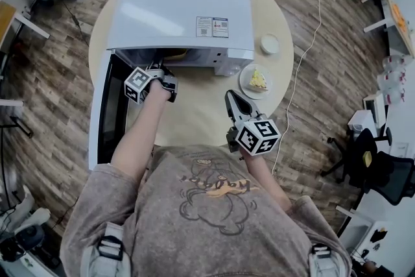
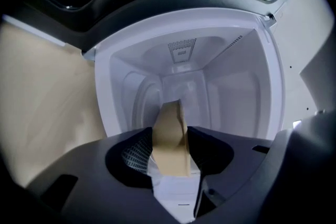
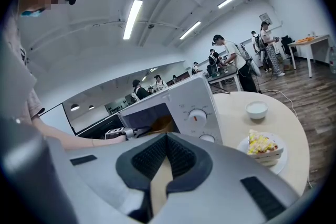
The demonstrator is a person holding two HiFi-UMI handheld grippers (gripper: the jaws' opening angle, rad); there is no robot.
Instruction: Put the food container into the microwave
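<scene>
The white microwave [image 1: 181, 10] stands on the round table [image 1: 201, 113] with its door [image 1: 102, 107] swung open to the left. My left gripper [image 1: 160, 69] is at the cavity mouth, shut on a tan edge of the food container [image 2: 170, 139]. In the left gripper view that edge pokes into the white cavity [image 2: 210, 76]; the rest of the container is hidden. From the right gripper view, the container [image 3: 163, 124] shows as a brown shape just inside the opening. My right gripper [image 1: 232, 98] hovers over the table's front, shut with nothing in it.
A white plate with a slice of cake [image 1: 257, 81] sits right of the microwave, and a small white bowl [image 1: 270, 44] lies behind it. A cable [image 1: 305, 61] runs off the table's right side. Several people stand at desks [image 3: 231, 63] in the background.
</scene>
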